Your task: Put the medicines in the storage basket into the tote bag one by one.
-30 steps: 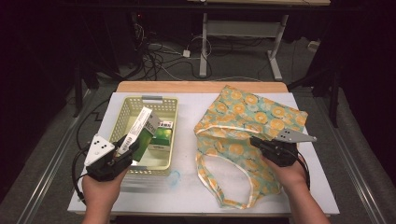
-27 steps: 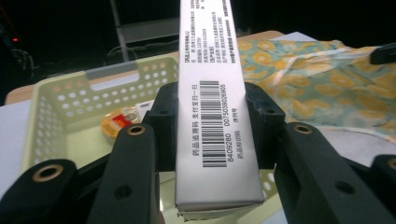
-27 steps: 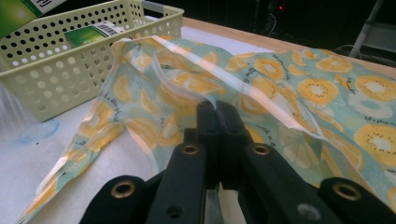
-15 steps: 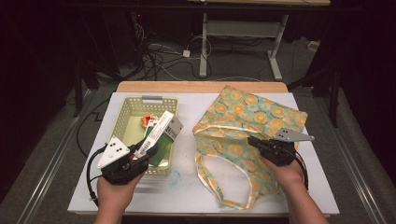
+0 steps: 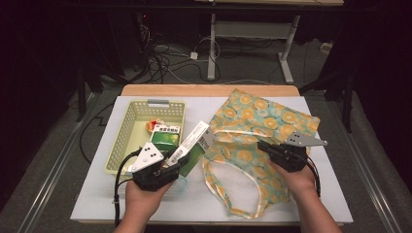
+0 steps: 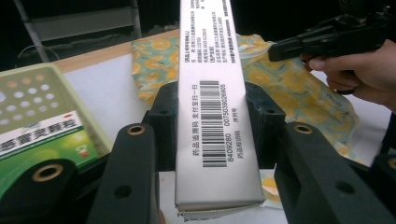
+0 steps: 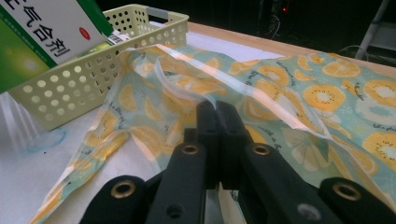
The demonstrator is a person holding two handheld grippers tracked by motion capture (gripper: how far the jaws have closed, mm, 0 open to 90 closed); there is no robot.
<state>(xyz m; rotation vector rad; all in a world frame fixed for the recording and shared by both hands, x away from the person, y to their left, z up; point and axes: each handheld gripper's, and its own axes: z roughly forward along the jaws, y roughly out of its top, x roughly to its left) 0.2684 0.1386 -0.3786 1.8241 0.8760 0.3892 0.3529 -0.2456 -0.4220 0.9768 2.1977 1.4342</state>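
A long white-and-green medicine box point(image 5: 194, 144) with a barcode point(image 6: 214, 122) is held tilted above the basket's right rim, and my left gripper point(image 5: 176, 164) is shut on its lower end. Its top points toward the orange-print fabric bag point(image 5: 265, 121). My right gripper point(image 5: 265, 147) is shut on the bag's rim point(image 7: 187, 63), lifting a fold with a clear lining. Seen from the left gripper view, the right gripper point(image 6: 285, 46) hangs over the bag point(image 6: 289, 88) beyond the box. A second green box point(image 5: 165, 136) lies in the basket.
The pale green perforated basket point(image 5: 127, 138) stands at the left of the white table mat point(image 5: 97, 194), with a small red item inside. The bag's handles point(image 5: 228, 189) loop toward the front edge. Cables and table legs lie beyond the far edge.
My left gripper has carried the box rightward out of the basket toward the bag's opening. The right gripper has stayed put on the bag's rim.
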